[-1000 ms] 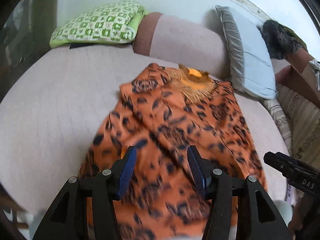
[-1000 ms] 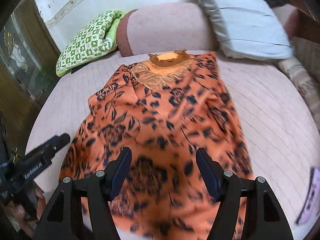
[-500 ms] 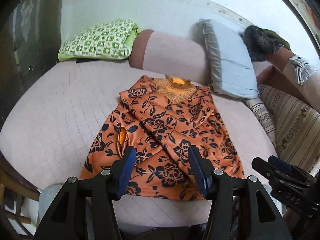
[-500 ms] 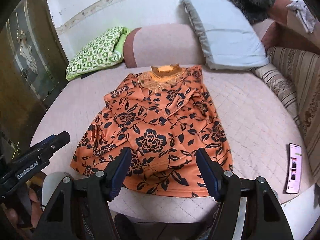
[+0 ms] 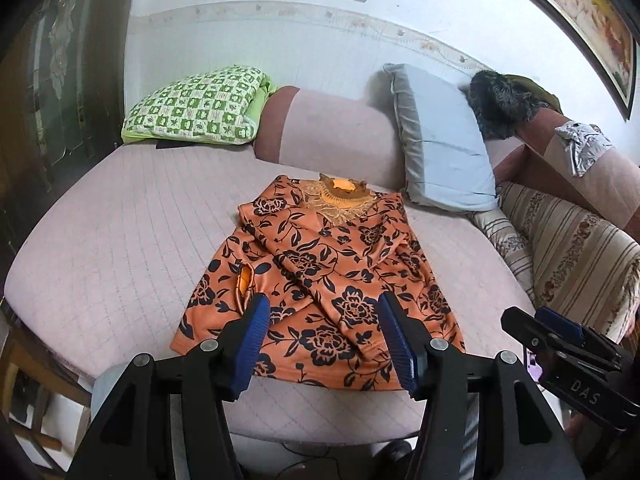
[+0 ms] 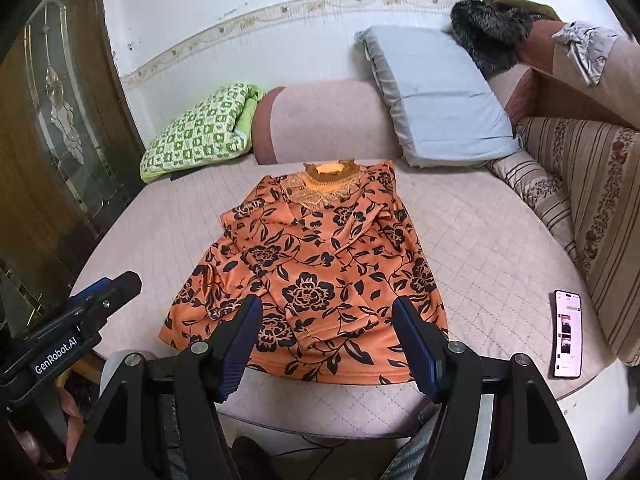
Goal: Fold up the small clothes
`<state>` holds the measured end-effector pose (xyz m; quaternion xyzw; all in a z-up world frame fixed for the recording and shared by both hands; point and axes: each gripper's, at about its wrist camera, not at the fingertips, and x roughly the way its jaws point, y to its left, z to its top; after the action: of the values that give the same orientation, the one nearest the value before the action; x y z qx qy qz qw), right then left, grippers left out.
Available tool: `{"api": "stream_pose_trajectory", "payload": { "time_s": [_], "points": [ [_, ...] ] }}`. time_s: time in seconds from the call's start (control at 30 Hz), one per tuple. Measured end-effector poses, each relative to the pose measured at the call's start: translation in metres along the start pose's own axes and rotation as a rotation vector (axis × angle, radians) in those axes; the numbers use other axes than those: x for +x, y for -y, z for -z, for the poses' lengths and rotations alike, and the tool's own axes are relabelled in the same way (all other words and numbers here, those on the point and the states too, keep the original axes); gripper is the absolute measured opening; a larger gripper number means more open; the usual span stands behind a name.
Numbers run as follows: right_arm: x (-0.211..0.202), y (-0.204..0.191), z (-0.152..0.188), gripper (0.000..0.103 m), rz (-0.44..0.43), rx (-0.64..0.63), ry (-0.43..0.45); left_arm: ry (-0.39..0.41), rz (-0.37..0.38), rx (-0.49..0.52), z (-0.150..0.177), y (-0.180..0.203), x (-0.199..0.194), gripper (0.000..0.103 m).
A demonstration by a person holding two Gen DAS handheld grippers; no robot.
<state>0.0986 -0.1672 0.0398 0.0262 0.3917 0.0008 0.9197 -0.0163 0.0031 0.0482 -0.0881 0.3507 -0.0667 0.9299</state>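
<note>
An orange top with a dark flower print (image 5: 320,276) (image 6: 308,268) lies flat on the pink quilted mattress (image 5: 120,240) (image 6: 480,240). Its sleeves are folded in across the front and its lace collar points to the far cushions. My left gripper (image 5: 323,300) hovers open above the near hem, holding nothing. My right gripper (image 6: 327,302) is open too, wider, also over the hem and off the cloth. Each gripper shows in the other's view: the right gripper (image 5: 560,336) at the right edge, the left gripper (image 6: 100,300) at the left edge.
A phone (image 6: 567,334) lies on the mattress near its front right edge. At the back stand a green checked pillow (image 5: 196,108), a pink bolster (image 5: 332,132) and a grey-blue pillow (image 5: 440,148). A striped cushion (image 5: 568,248) lines the right side. A glazed wooden door (image 6: 52,140) is at the left.
Both grippers have drawn back and risen from close over the top. The whole garment and the mattress's front edge have come into view. The top itself lies unchanged.
</note>
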Motion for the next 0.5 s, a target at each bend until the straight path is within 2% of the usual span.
{"api": "stream_pose_trajectory", "payload": {
  "time_s": [0.07,0.13,0.23,0.4,0.5],
  "points": [
    [-0.001,0.002,0.002,0.071,-0.024,0.006,-0.001,0.003,0.002,0.007,0.003,0.001,-0.006,0.059],
    [0.005,0.014,0.005,0.072,-0.082,0.037,-0.014,-0.003,0.005,0.011,0.004,-0.001,-0.005,0.066],
    [0.023,0.039,0.008,0.071,-0.179,0.063,-0.044,-0.039,0.000,0.007,0.005,-0.009,0.010,0.068],
    [0.087,0.087,0.009,0.071,-0.185,0.130,-0.166,-0.097,-0.041,-0.017,0.005,-0.038,0.062,0.068],
    [0.133,0.109,0.019,0.071,-0.186,0.187,-0.228,-0.165,-0.072,-0.058,0.009,-0.055,0.106,0.067]
  ]
}}
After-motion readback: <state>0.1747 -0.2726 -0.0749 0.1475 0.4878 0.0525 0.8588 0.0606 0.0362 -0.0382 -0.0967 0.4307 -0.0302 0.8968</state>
